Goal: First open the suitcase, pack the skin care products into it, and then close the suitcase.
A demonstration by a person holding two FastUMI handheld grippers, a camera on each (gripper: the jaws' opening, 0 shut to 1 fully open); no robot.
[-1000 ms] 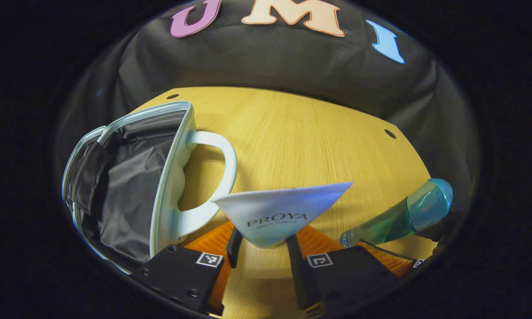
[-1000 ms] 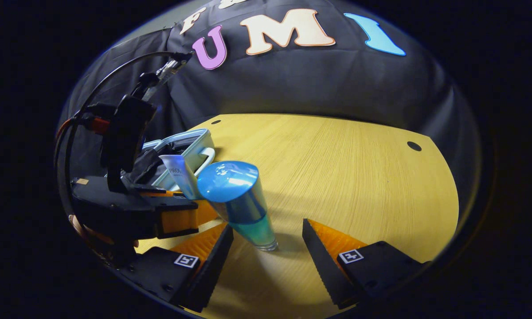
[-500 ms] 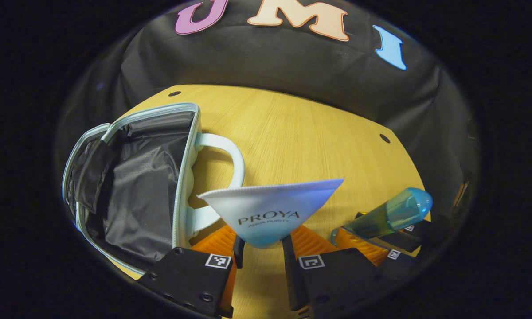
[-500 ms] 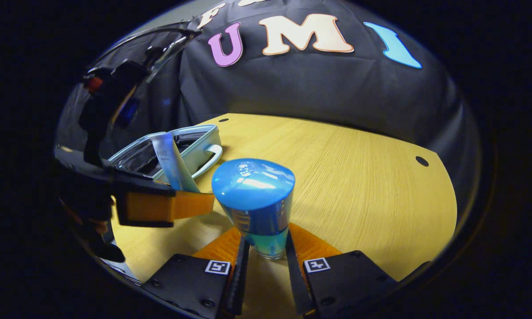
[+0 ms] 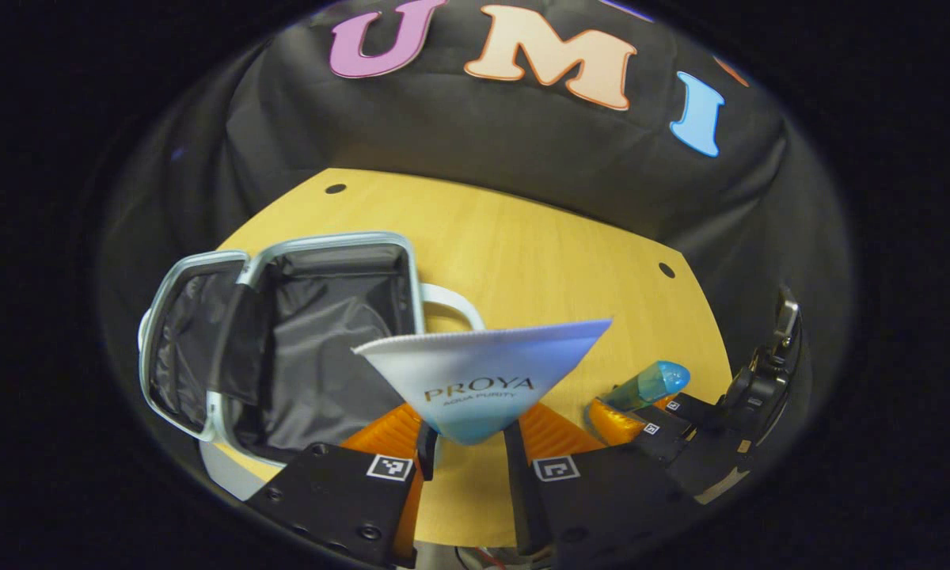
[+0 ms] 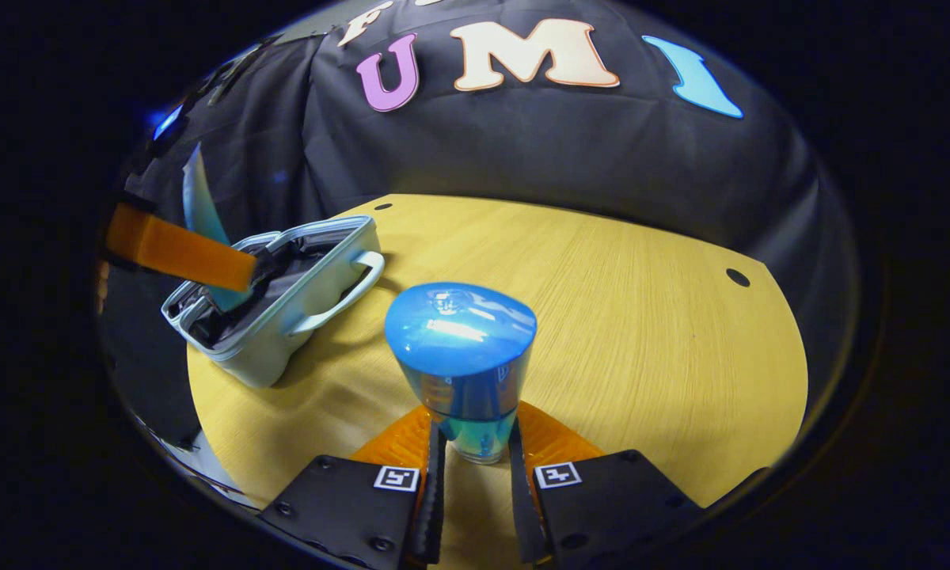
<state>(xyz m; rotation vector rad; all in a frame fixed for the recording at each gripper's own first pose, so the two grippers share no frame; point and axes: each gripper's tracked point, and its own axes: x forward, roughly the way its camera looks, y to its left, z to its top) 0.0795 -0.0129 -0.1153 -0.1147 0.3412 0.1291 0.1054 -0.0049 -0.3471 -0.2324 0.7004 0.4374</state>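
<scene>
The suitcase lies open on the table, its dark lining up, so it is ready to receive things. The left gripper pinches a white tube by its narrow end, just beside the open case, probably to drop it in. The right gripper pinches a blue bottle near its base, well apart from the suitcase, likely waiting for its turn.

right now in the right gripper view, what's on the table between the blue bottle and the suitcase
Nothing: in the right gripper view only bare wood of the table separates the blue bottle held in the right gripper from the open suitcase.
</scene>
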